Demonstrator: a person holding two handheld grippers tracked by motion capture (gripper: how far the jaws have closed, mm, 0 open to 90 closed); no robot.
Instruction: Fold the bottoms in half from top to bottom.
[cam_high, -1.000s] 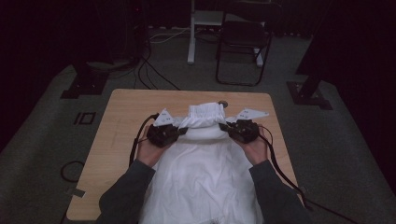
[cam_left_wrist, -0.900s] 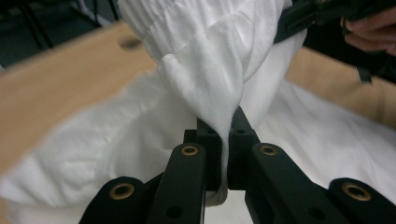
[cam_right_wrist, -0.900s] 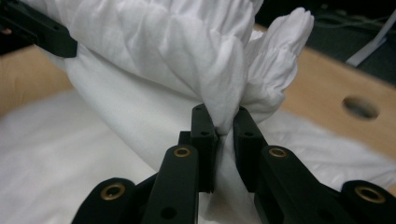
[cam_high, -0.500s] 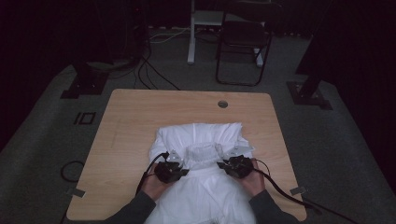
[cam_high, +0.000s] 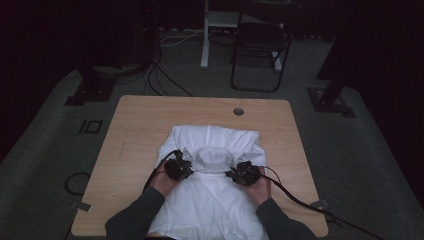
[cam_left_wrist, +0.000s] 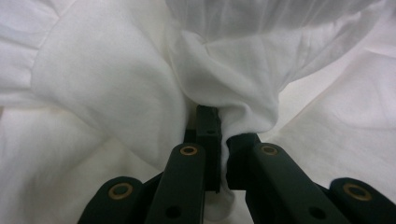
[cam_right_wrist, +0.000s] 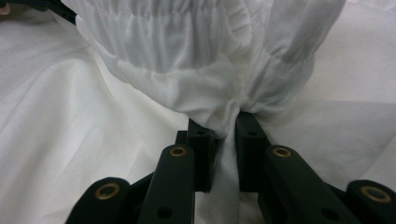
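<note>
- The person has folded the far end of the white garment (cam_high: 210, 200) back toward the body: a second ago both grippers held it up near the far edge of the cloth, at about 12 o'clock on the worktop (cam_high: 135, 130); now they sit low near the middle of the cloth.
- The left gripper (cam_high: 186, 167) is at about 9 o'clock from the gathered band (cam_high: 214, 157), the right gripper (cam_high: 235, 174) at about 3 o'clock from it.
- In the left gripper view, the left gripper (cam_left_wrist: 223, 135) has its jaws nearly together, pinching a bunched fold of the garment (cam_left_wrist: 116, 84).
- In the right gripper view, the right gripper (cam_right_wrist: 225, 126) grips a pleated, elastic-looking band (cam_right_wrist: 177, 28) of the garment; its jaws have just been opening slightly, cloth between them.
- The garment lies on the near half of the worktop, its near end hanging over the edge at 6 o'clock.
- Judgement: the fold is laid down; the right gripper's easing suggests release is starting, after which smoothing or a next fold would follow.
</note>
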